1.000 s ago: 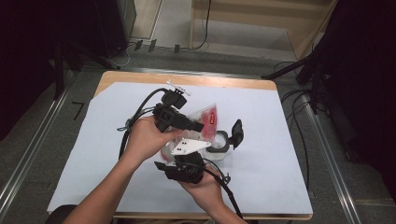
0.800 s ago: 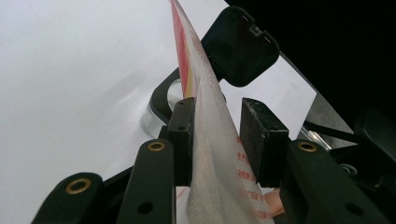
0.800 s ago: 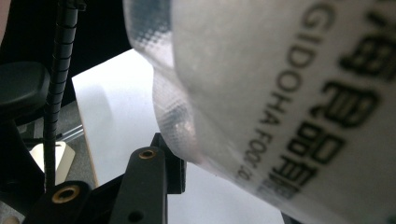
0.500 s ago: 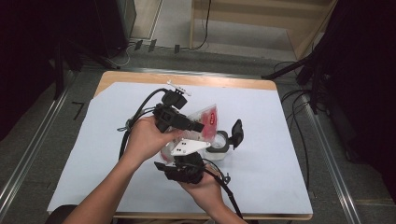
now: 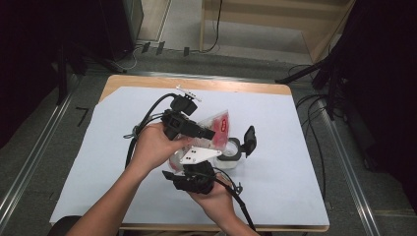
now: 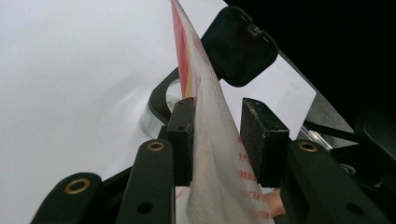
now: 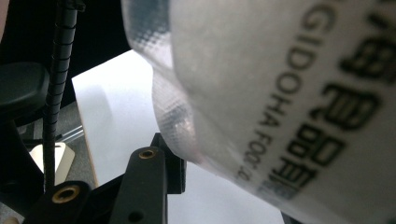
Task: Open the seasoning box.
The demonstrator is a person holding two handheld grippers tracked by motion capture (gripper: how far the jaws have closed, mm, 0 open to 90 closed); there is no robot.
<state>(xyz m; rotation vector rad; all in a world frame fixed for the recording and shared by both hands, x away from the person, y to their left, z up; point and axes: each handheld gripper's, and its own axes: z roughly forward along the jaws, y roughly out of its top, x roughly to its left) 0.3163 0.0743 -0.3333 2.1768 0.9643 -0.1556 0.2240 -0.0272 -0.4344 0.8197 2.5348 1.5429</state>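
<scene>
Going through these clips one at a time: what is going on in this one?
A person at a table covered with white paper holds a gripper in each hand, both working on a clear plastic pouch with red print. The left gripper has the pouch's thin edge between its pads, which stand close on either side of it. The right gripper sits at the pouch's lower end; its grip cannot be made out. Just beyond the pouch stands a small clear container with its black lid flipped open.
</scene>
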